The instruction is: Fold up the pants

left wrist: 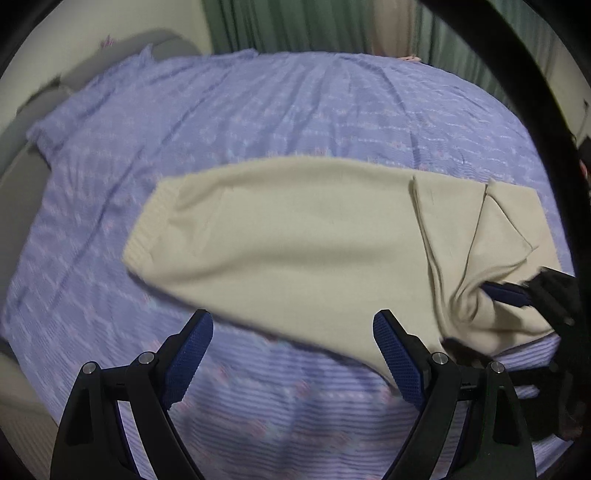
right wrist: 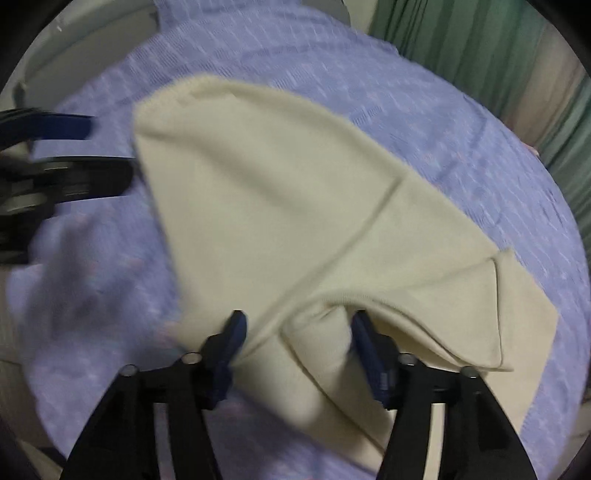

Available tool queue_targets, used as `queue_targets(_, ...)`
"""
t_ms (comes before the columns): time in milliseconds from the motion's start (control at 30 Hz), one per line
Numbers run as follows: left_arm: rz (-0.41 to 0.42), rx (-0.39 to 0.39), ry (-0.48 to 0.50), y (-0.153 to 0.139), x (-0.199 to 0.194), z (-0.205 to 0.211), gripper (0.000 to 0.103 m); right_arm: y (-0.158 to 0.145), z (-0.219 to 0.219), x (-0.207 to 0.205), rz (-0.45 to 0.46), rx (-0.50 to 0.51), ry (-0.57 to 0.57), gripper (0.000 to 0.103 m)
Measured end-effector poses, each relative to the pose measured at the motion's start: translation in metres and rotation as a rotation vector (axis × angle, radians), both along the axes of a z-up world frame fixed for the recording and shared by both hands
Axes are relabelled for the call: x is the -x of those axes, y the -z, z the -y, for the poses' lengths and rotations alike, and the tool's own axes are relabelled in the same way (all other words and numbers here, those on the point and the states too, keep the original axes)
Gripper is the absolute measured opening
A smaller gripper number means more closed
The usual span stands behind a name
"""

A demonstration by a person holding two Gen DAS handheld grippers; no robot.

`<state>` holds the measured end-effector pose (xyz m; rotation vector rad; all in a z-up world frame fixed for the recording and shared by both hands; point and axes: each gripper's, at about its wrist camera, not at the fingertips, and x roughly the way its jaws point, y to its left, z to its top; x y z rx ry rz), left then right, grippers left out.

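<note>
Cream knit pants (left wrist: 295, 236) lie folded lengthwise on a lilac patterned bedspread (left wrist: 258, 110), ribbed cuff at the left. My left gripper (left wrist: 293, 354) is open and empty, just in front of the pants' near edge. My right gripper (right wrist: 297, 343) is open, its blue pads either side of a raised fold of the pants (right wrist: 280, 206) near the waist end, the fabric loose between them. In the left wrist view the right gripper (left wrist: 517, 291) shows at the right edge against the bunched fabric. The left gripper (right wrist: 66, 155) shows at the left in the right wrist view.
The bedspread (right wrist: 406, 92) covers the whole bed. Green curtains (left wrist: 295, 26) hang behind it. A grey headboard or cushion (left wrist: 22, 177) and a pale wall lie at the left edge.
</note>
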<state>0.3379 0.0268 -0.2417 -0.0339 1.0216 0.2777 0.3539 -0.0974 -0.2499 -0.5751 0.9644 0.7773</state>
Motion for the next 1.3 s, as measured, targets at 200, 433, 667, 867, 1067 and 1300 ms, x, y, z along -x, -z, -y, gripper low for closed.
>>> queue_targets(200,0.076,0.029,0.189,-0.02,-0.018,0.027,0.089,-0.042,0.059,0.013,-0.001,-0.136,0.188,0.062)
queue_targets(433,0.108,0.035,0.498,-0.002,-0.064,0.14,0.089,-0.046,0.176,-0.019,0.036,-0.141,0.61,0.062)
queue_targets(667,0.063,-0.03,0.562,0.041,-0.112,0.222,0.089,-0.036,0.221,-0.041,0.071,-0.106,0.726,0.062)
queue_targets(867,-0.027,-0.036,0.518,0.07,-0.145,0.229,0.063,-0.02,0.232,-0.049,0.037,-0.106,0.75,0.062)
queue_targets(1067,0.013,0.123,0.411,0.049,-0.147,0.186,0.017,-0.029,0.227,-0.046,0.042,-0.147,0.726,0.062)
queue_targets(1300,0.009,0.26,0.085,0.045,-0.177,0.06,0.02,-0.044,0.181,-0.053,0.02,-0.27,0.658,0.062)
